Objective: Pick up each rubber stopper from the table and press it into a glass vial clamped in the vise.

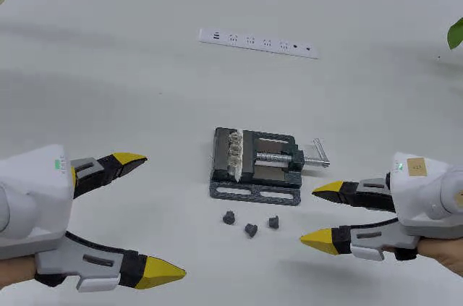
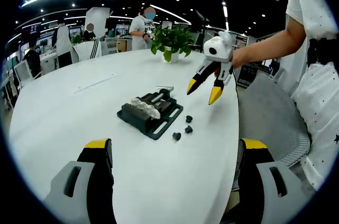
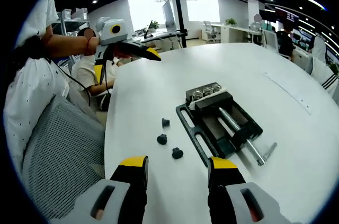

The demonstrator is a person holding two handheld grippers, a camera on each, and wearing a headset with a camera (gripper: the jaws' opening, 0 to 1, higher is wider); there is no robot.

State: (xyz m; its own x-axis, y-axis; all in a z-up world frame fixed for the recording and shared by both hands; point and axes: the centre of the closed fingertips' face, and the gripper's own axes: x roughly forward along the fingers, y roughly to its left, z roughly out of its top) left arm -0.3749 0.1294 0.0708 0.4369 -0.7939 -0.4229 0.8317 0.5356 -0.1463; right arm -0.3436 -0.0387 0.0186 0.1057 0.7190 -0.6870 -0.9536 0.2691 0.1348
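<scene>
Black rubber stoppers [image 1: 251, 230], three of them, are lying loose on the white desk [image 1: 108, 89] just in front of the vise [image 1: 253, 192], within easy reach of either claw. Three glass vials [image 1: 235, 153], it seems, are standing upright in a row, the vise pinching them steady for pressing. The left claw [image 1: 163, 215] and right claw [image 1: 309, 215] are hovering wide open, gripping nothing.

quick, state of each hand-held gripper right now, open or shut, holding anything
Left hand-held gripper: open, holding nothing.
Right hand-held gripper: open, holding nothing.
</scene>
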